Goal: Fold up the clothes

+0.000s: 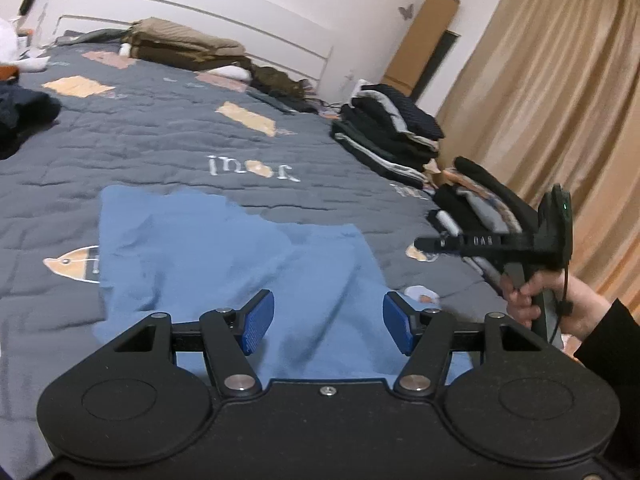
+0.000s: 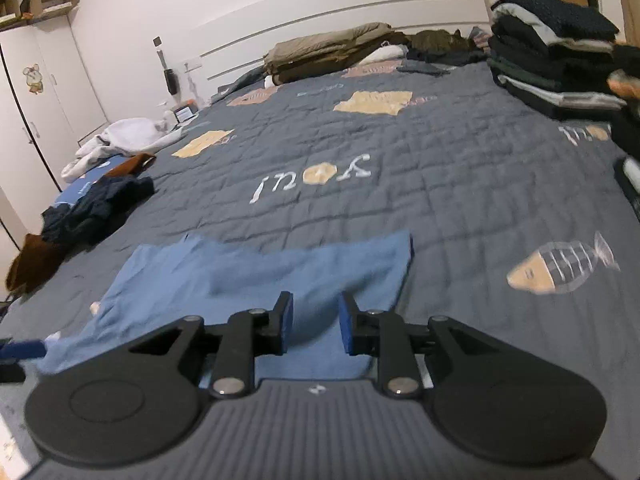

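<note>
blue garment [image 1: 224, 264]: lay flat on the grey quilt [image 1: 160, 136], at 6 o'clock of the bed, partly folded.
left gripper [image 1: 329, 322]: hovered over the garment's near edge; jaws wide apart, holding nothing.
right gripper [image 2: 316, 322]: hovered above the garment; jaws apart, empty.
hand [image 1: 548, 304]: gripped the right gripper's handle at 3 o'clock.
folded stack [image 1: 392, 128]: at 1 o'clock, well apart.
unfolded pile [image 2: 92, 208]: at 9 o'clock.

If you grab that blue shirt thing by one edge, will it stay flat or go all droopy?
Probably droopy: the blue garment lies in soft wrinkles on the quilt, so it looks like thin, limp cloth. It likely weighs little, since it hugs the bed closely. Pushed, it would likely bunch up rather than slide. Both the left gripper and right gripper have open jaws above it.
</note>
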`<state>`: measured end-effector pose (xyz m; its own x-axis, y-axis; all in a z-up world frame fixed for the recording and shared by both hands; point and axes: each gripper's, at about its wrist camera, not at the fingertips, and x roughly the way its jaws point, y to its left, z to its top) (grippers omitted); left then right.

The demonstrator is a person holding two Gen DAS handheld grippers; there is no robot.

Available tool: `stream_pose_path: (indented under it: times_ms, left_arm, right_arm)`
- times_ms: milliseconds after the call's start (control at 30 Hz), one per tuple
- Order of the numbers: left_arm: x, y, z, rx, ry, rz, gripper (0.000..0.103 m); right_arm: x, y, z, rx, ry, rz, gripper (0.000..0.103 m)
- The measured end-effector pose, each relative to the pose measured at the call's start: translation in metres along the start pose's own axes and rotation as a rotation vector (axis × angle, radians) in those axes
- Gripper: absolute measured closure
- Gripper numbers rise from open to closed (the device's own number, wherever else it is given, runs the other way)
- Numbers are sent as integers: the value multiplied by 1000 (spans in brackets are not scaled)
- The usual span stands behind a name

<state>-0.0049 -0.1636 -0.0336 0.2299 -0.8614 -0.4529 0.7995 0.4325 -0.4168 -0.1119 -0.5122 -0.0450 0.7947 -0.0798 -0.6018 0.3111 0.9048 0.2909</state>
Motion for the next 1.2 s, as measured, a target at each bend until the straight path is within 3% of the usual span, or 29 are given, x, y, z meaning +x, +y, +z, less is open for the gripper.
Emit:
stream_pose_path:
  times_ms: [367,600,833,900,933,967,1033,1200]
  left_arm:
    - [-1,-56,-18,41,-5,-82,43]
    - [-9,-81,-44,36,7,-100,43]
    - [-21,-93,-60,4,-14,-100,43]
    - [-23,-93,-61,-5,-18,-92,43]
    - [-24,-93,-61,-8,-19,-88,43]
    - [-24,-92,-62,-12,-20,-84,43]
    - [-25,-92,-62,-19,-22,-77,43]
    - [-28,-89,-60,-34,-38,-71,43]
  right_arm:
    - [-52,-26,-71,42,76,-17,65]
    - [-54,-29,-97,23,142,22,60]
    - [-39,-36,-111,112,175,101,60]
    - [-37,-32,-115,112,194,109,64]
    - [-37,-30,-116,109,207,106,71]
    - [-37,-27,-118,106,220,103,85]
    - [-43,-29,-118,146,213,107,98]
    - [-80,-45,-109,306,73,140,101]
